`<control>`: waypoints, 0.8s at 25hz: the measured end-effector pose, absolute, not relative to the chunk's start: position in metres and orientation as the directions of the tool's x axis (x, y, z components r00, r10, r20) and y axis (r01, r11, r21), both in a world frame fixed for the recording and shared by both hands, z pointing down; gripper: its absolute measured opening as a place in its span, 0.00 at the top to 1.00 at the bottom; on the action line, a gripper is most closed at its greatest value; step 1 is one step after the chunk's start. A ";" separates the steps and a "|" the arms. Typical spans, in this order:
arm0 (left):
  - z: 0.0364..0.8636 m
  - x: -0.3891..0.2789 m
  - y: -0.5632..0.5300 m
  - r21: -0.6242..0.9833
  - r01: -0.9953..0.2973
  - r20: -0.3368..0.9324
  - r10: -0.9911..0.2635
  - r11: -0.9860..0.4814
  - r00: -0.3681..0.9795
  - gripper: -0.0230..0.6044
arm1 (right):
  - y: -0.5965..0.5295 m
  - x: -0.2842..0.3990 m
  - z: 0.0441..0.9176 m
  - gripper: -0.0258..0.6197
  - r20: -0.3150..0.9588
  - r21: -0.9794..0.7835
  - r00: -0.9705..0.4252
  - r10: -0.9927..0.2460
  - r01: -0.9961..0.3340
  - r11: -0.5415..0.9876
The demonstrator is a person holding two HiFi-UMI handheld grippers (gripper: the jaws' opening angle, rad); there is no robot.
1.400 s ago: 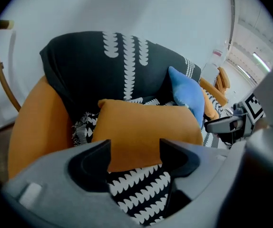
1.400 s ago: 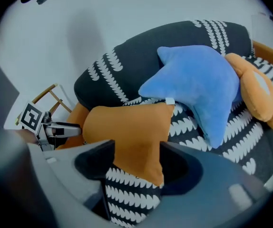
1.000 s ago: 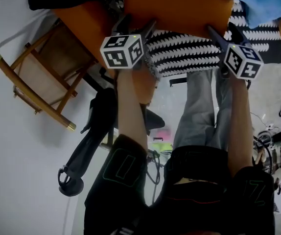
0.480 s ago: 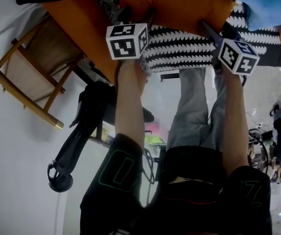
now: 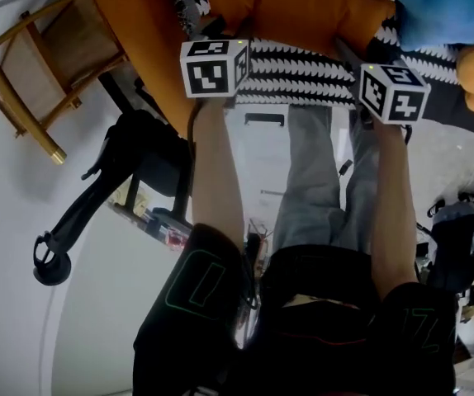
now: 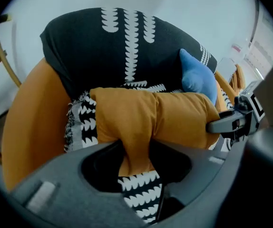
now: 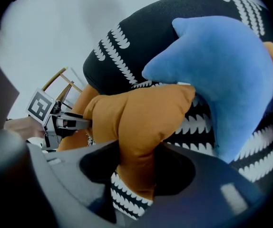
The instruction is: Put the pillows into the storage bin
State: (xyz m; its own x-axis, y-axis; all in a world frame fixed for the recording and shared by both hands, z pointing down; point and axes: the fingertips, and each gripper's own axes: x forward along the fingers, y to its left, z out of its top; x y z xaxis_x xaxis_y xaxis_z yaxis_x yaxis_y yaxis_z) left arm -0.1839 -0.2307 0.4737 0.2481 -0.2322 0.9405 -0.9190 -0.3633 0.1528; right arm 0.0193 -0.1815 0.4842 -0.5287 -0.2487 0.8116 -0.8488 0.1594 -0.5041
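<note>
— So, what have you got hold of?

— The orange pillow, by both ends. My left tongs are clenched on a fold of its cover at one end, and my right tongs on a fold at the other. It lies on the black-and-white pillow. In the head view the blue pillow touches it at about 1 o'clock.

— And the storage bin?

— It's in none of my views, so I can't say where it stands.

— What could go wrong from here?

— Each grip looks thin to me, a pinch of cloth rather than stuffing. If I lift fast, the soft cover may slip out of one pair, and the pillow would swing from the other. The patterned cloth also shows just below the fold in both pairs. If it's caught in there too, the black-and-white pillow would drag along. The blue pillow leans close enough to tumble off as well.

— What's changed since a second ago?

— Both pairs stood wide at the pillow's edge. They have just been closing, and now the fabric is pinched between them. In the head view the pile has slid toward 12 o'clock, and the wooden frame has climbed to about 10 o'clock.
</note>
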 end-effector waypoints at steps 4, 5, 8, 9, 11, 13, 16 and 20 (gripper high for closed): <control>0.469 -0.182 -0.203 0.161 -0.962 0.933 -0.283 -0.221 0.222 0.68 | -0.187 0.027 0.480 0.64 0.811 -0.494 -0.552 -0.194 -0.823 0.279; 0.466 -0.174 -0.191 0.163 -0.968 0.932 -0.291 -0.192 0.214 0.68 | -0.182 0.037 0.479 0.64 0.808 -0.497 -0.561 -0.180 -0.813 0.302; 0.459 -0.147 -0.153 0.184 -0.974 0.931 -0.295 -0.131 0.216 0.67 | -0.162 0.067 0.476 0.63 0.806 -0.506 -0.574 -0.145 -0.795 0.334; 0.458 -0.140 -0.143 0.189 -0.975 0.929 -0.299 -0.118 0.216 0.67 | -0.157 0.074 0.475 0.63 0.806 -0.504 -0.575 -0.140 -0.792 0.344; 0.459 -0.132 -0.124 0.191 -0.978 0.928 -0.307 -0.088 0.209 0.67 | -0.146 0.083 0.476 0.63 0.810 -0.497 -0.572 -0.126 -0.785 0.370; 0.464 -0.126 -0.101 0.193 -0.980 0.930 -0.312 -0.037 0.195 0.67 | -0.134 0.086 0.479 0.63 0.815 -0.490 -0.571 -0.099 -0.770 0.408; 0.470 -0.120 -0.066 0.203 -0.977 0.932 -0.319 0.067 0.171 0.67 | -0.121 0.089 0.482 0.63 0.822 -0.479 -0.569 -0.042 -0.728 0.491; 0.477 -0.114 -0.025 0.229 -0.952 0.923 -0.356 0.201 0.146 0.67 | -0.115 0.084 0.479 0.63 0.825 -0.439 -0.565 0.002 -0.639 0.632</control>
